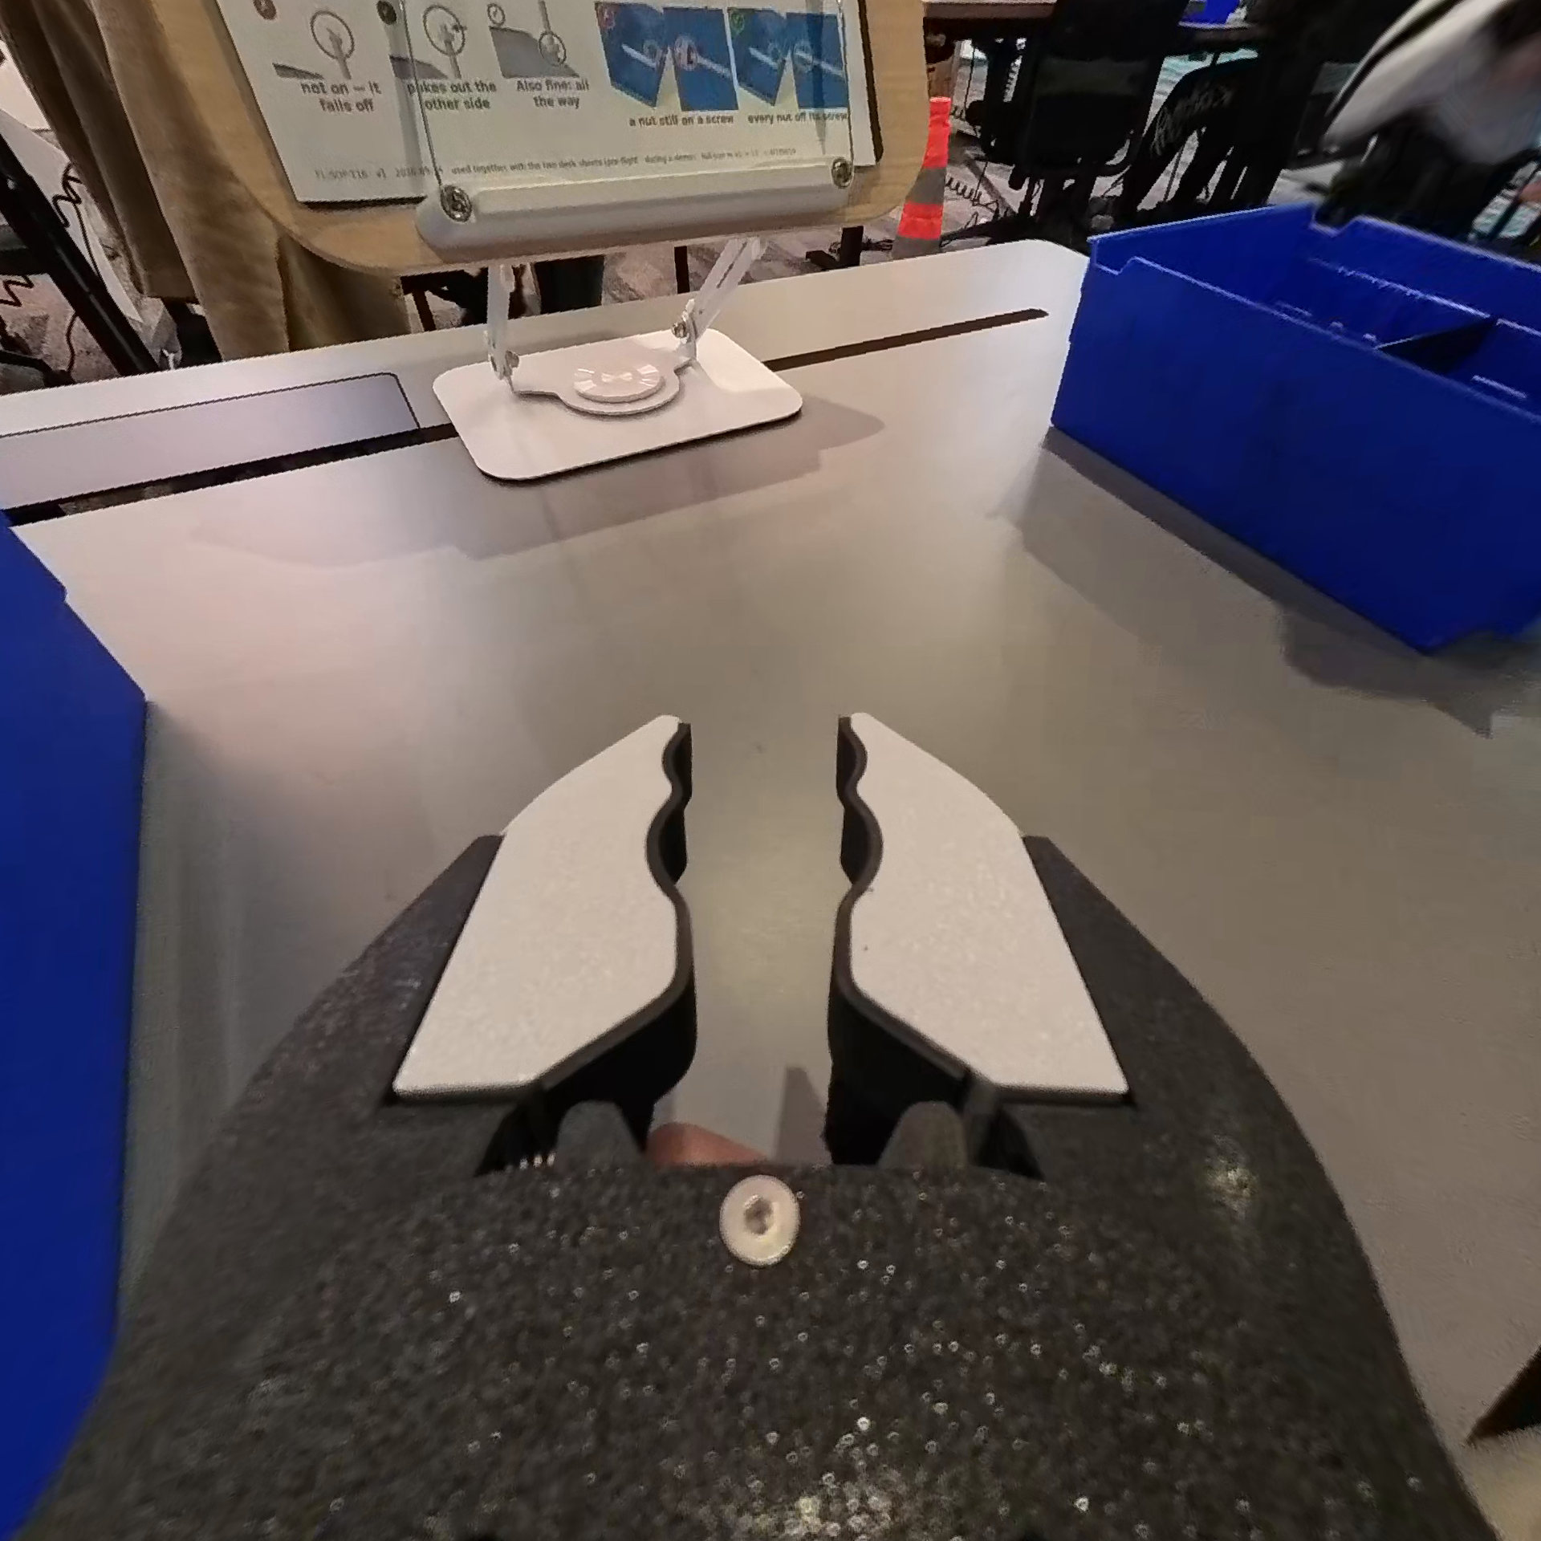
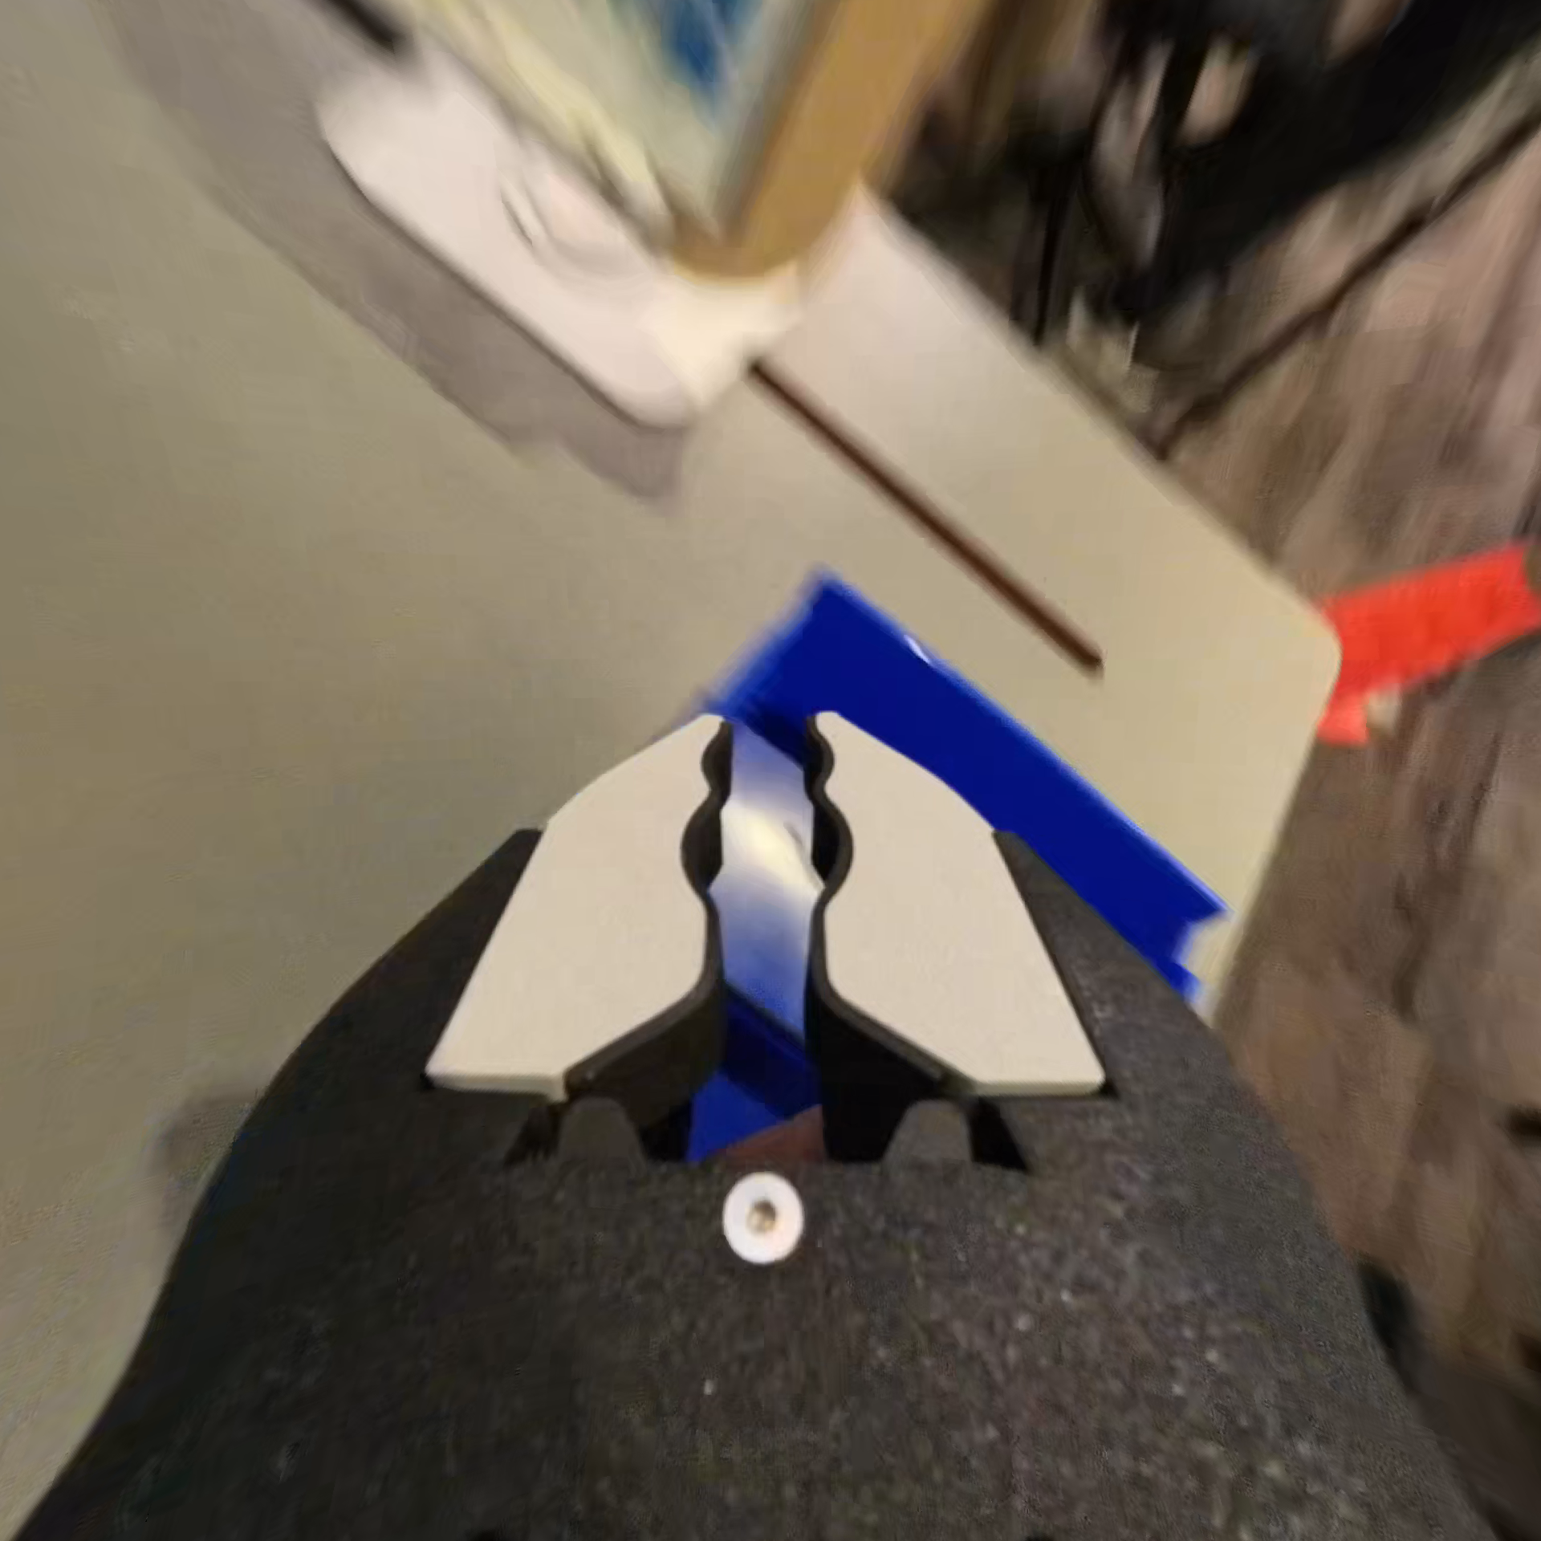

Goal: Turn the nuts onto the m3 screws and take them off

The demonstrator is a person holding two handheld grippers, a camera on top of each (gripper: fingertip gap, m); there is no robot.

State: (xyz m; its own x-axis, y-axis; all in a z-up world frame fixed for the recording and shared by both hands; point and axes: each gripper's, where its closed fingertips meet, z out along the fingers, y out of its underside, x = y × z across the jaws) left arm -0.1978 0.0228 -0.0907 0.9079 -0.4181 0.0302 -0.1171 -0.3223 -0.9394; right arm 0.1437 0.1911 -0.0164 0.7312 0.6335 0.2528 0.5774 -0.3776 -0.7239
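Two blue bins sit on one grey table (image 1: 584,625): one bin (image 1: 1301,434) at right, a second bin (image 1: 58,917) cut off at the left edge. One stand (image 1: 617,400) holds one instruction board (image 1: 584,100), which carries two sheets. One orange cone (image 1: 926,179) stands on the floor beyond. Two grippers are counted, the left (image 1: 763,742) and the right (image 2: 767,725), each with two fingers and one screw head. The blurred right wrist view shows one bin (image 2: 959,750). No nuts or screws can be counted.
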